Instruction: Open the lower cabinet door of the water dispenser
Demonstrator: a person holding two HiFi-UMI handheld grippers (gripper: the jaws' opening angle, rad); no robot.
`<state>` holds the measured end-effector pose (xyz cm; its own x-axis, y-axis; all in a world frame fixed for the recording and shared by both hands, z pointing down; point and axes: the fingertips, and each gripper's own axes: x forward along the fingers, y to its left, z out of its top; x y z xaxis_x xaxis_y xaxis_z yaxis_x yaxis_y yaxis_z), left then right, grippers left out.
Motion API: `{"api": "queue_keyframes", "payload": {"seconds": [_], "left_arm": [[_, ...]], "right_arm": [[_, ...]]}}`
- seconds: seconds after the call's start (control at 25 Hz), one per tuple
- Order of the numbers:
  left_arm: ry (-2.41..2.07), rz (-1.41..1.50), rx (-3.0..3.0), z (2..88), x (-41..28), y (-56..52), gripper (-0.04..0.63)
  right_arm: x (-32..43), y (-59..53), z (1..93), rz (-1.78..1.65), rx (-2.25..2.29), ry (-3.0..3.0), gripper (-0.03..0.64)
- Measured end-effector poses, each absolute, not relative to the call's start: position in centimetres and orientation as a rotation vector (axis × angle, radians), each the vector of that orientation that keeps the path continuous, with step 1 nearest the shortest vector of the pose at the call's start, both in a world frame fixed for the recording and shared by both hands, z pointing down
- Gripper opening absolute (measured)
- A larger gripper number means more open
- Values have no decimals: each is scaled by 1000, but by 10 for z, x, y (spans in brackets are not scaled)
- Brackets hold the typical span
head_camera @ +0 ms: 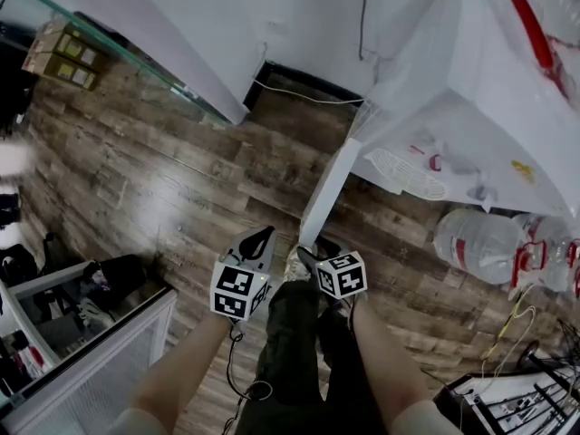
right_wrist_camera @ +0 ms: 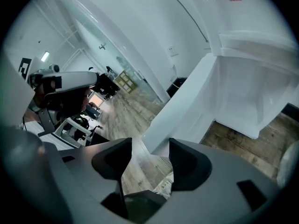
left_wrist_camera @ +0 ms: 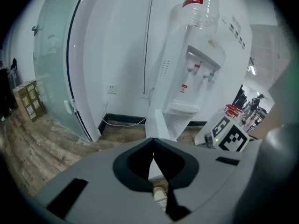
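Observation:
The white water dispenser [head_camera: 471, 107] stands at the upper right, a bottle on top in the left gripper view [left_wrist_camera: 198, 6]. Its lower cabinet door [head_camera: 328, 184] stands swung out towards me, so the bare white cabinet inside [right_wrist_camera: 243, 94] shows. My right gripper [head_camera: 308, 259] hangs open just below the door's free end; the door's edge [right_wrist_camera: 184, 104] lies just beyond its parted jaws [right_wrist_camera: 150, 148], with nothing pressed between them. My left gripper [head_camera: 256, 240] is beside it to the left, its jaws shut tip to tip [left_wrist_camera: 153, 154] on nothing, pointing at the door [left_wrist_camera: 157, 125].
Large water bottles [head_camera: 480, 243] lie on the wooden floor right of the door. A glass partition [left_wrist_camera: 56, 64] and a wall cable [head_camera: 299, 93] are at the left back. A white glass-fronted cabinet [head_camera: 91, 361] is at my lower left, a wire rack [head_camera: 517, 406] lower right. My legs and shoes are below the grippers.

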<state>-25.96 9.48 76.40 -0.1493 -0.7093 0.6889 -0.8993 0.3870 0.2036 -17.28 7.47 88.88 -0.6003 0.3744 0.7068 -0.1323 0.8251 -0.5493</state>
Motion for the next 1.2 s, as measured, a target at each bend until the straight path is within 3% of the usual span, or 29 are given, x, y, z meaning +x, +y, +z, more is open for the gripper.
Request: {"api": "queue_keyframes", "payload": {"seconds": [0.12, 0.36, 0.96, 1.2], "left_arm": [[-1924, 316, 1354, 764, -264, 96, 5], [-1916, 238, 1279, 750, -261, 92, 5], [-1945, 310, 1402, 620, -254, 50, 5], [-2008, 325, 1483, 550, -255, 25, 6]], "right_arm": [[-167, 72, 883, 726, -190, -2107, 199], [-145, 56, 863, 739, -114, -2102, 177], [-100, -35, 725, 607, 99, -2217, 15], [-74, -67, 648, 606, 208, -2280, 8]]}}
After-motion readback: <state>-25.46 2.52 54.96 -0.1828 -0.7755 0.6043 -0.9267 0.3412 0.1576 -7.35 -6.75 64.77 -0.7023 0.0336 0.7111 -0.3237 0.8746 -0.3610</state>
